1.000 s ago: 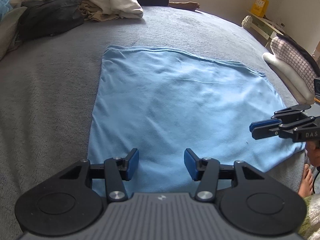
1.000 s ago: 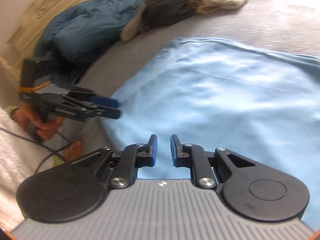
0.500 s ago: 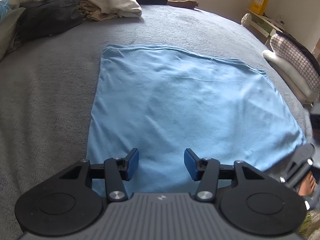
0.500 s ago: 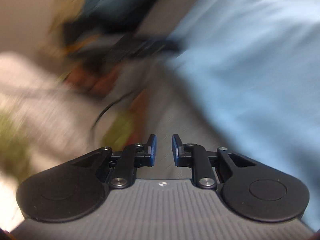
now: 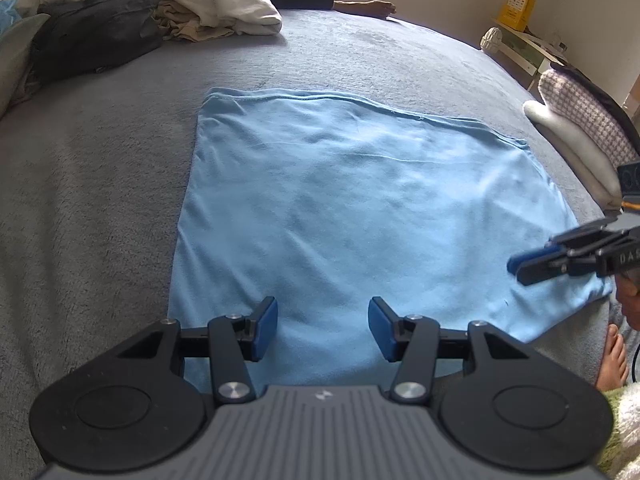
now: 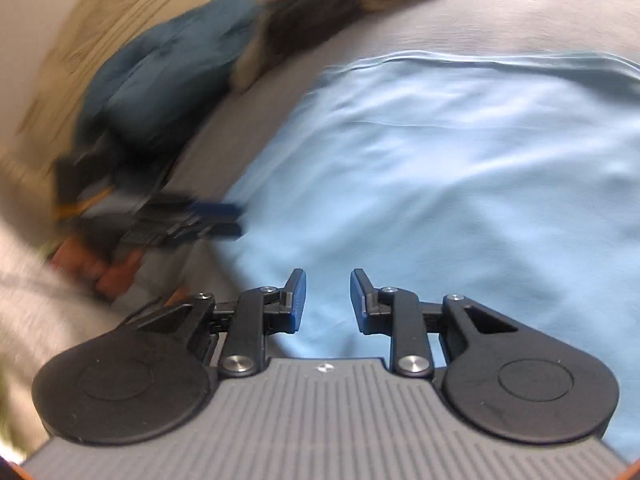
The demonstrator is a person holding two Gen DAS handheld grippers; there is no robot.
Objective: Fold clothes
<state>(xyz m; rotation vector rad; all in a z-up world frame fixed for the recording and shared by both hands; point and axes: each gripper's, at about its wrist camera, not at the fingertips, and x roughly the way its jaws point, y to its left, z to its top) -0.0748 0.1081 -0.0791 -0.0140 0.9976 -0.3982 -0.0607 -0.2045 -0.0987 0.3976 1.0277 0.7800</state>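
Blue cloth [image 5: 360, 216] lies flat on the grey bed [image 5: 88, 184]. My left claw [image 5: 322, 328] is spread wide over its near edge; my right claw [image 6: 328, 300] is parted, empty, by the near right corner. I'd pinch both near corners cleanly, one layer-set each.

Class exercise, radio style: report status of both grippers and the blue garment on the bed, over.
Left gripper open, empty, over near hem. Right gripper open, empty, near right corner. Blue garment flat on grey bed. Clothes pile far off, nothing blocking.
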